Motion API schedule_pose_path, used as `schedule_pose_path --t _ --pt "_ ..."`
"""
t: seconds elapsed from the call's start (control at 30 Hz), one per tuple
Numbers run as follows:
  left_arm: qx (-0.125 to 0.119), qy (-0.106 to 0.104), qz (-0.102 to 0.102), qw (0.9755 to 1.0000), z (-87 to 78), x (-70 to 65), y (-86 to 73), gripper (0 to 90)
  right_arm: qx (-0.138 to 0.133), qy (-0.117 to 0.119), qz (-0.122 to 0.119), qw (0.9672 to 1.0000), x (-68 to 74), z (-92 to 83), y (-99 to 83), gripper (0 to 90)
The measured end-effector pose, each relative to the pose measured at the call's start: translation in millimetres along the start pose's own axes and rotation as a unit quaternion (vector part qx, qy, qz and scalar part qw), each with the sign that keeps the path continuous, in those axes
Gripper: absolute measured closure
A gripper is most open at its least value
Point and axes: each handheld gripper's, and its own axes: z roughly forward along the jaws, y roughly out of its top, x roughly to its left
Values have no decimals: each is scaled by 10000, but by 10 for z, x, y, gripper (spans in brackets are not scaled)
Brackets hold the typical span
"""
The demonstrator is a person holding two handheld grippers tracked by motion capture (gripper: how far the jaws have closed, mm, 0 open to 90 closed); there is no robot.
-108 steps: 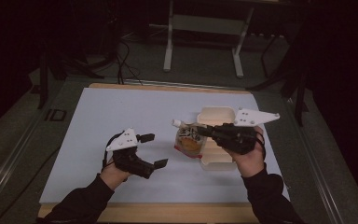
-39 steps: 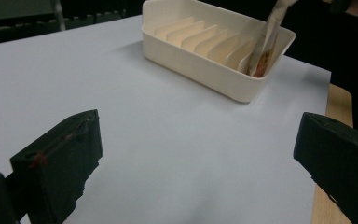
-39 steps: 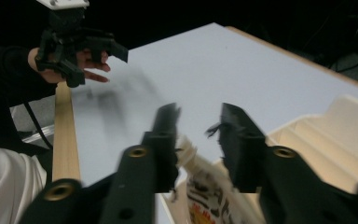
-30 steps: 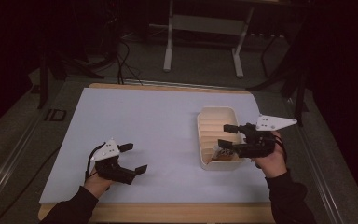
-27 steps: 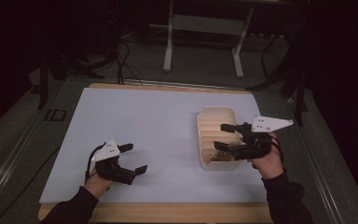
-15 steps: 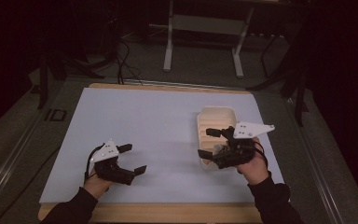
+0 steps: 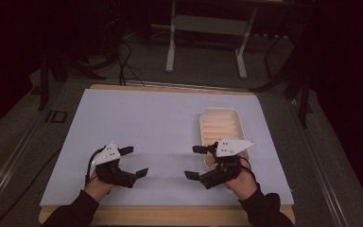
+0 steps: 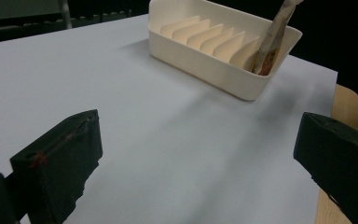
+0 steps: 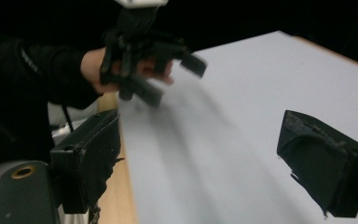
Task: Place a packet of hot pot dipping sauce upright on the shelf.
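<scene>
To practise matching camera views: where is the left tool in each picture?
High view: left tool, lower left, open.
Left gripper view: its jaws rise from both bottom corners.
Right gripper view: top, left of centre, blurred.
Shared landmark: the pale sheet under it.

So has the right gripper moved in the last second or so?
Yes. The right gripper, jaws just opening with nothing between them, has pulled off the cream rack toward the table's near edge.
</scene>
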Motion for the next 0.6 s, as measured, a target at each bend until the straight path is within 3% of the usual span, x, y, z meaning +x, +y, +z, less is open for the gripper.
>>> schedule_pose_path --t 0.37,0.47,0.6 --pt "41 -15 132 9999 8 -19 -9 13 244 88 80 9996 91 165 -277 138" --pt "48 -24 134 9999 8 -20 -13 13 326 43 54 9994 98 167 -347 139" --pt "74 -47 161 9998 20 -27 -24 13 362 -82 202 9991 83 150 -446 144"
